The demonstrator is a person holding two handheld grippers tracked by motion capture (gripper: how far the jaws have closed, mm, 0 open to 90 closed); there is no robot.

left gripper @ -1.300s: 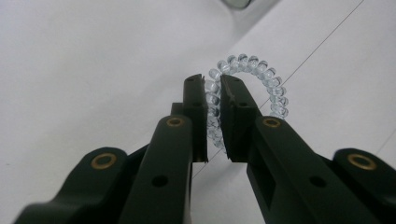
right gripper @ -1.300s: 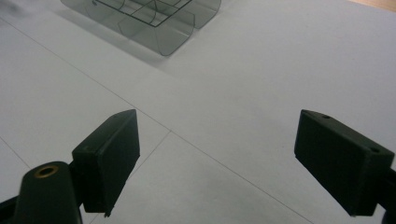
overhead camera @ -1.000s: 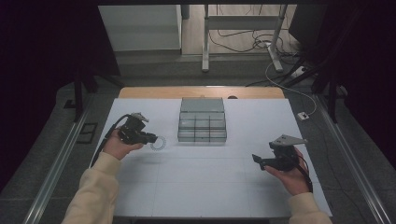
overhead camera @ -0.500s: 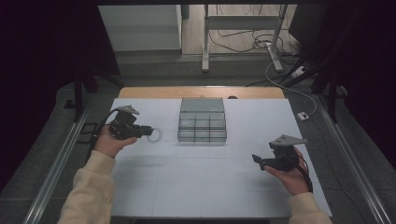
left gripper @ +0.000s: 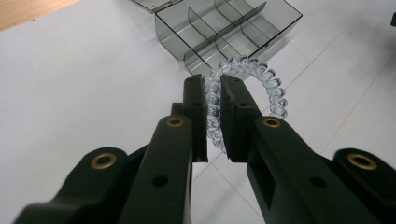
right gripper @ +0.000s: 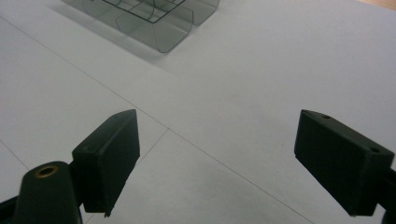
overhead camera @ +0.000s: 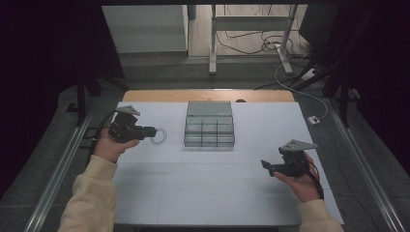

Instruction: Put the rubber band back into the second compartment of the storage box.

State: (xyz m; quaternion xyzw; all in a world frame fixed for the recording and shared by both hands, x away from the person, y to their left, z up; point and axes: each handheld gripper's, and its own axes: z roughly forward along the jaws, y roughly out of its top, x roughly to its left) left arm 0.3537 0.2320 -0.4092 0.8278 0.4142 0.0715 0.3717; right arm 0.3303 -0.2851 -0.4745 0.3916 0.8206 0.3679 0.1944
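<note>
- High view: white table [overhead camera: 212,193], wood strip along far edge. Grey divided organizer box [overhead camera: 209,131] sits centred, nearer the far edge, lid flipped open behind it.
- L gripper [overhead camera: 151,130] held near table's left edge, level w/ the box, pointing right toward it. Jaws pinching a clear spiral hair tie [overhead camera: 158,136]; the ring hangs off the tips, btwn gripper and box, well short of the box.
- Left gripper view: L gripper [left gripper: 213,93] jaws pressed nearly together on one side of the hair tie [left gripper: 261,79], coil squeezed in the gap, rest of the loop sticks out past the tips. Tie looks off the table surface, can't tell how high. Box [left gripper: 224,32] just beyond, compartments look empty from this angle.
- R gripper [overhead camera: 267,166] near the right edge, toward the near right corner, well apart from box, pointing left.
- Right gripper view: R gripper [right gripper: 215,140] jaws spread wide, nothing btwn them, bare table below. Box corner [right gripper: 154,23] at top left.
- Person's cream sleeves [overhead camera: 89,198] come in from the near edge.
</note>
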